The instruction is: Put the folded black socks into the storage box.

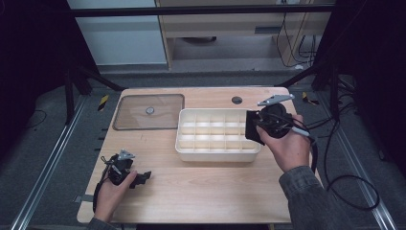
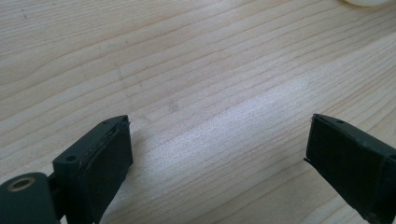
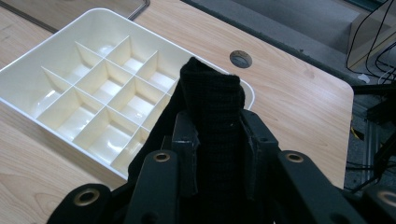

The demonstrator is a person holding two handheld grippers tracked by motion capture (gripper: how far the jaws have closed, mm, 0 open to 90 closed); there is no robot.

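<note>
holding: black folded cloth (image 3: 212,100), soft, light, limp; right gripper (image 3: 215,140) fingers pinch its middle over white divided tray (image 3: 28,77) near the counter's right edge; left gripper (image 2: 217,154) fingers wide, empty.

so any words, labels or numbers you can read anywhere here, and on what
None can be read: there is no print on the white tray, the black cloth in the right gripper, the clear lid or the table. The yellow-and-black stripes by the table's edge carry no letters.
</note>
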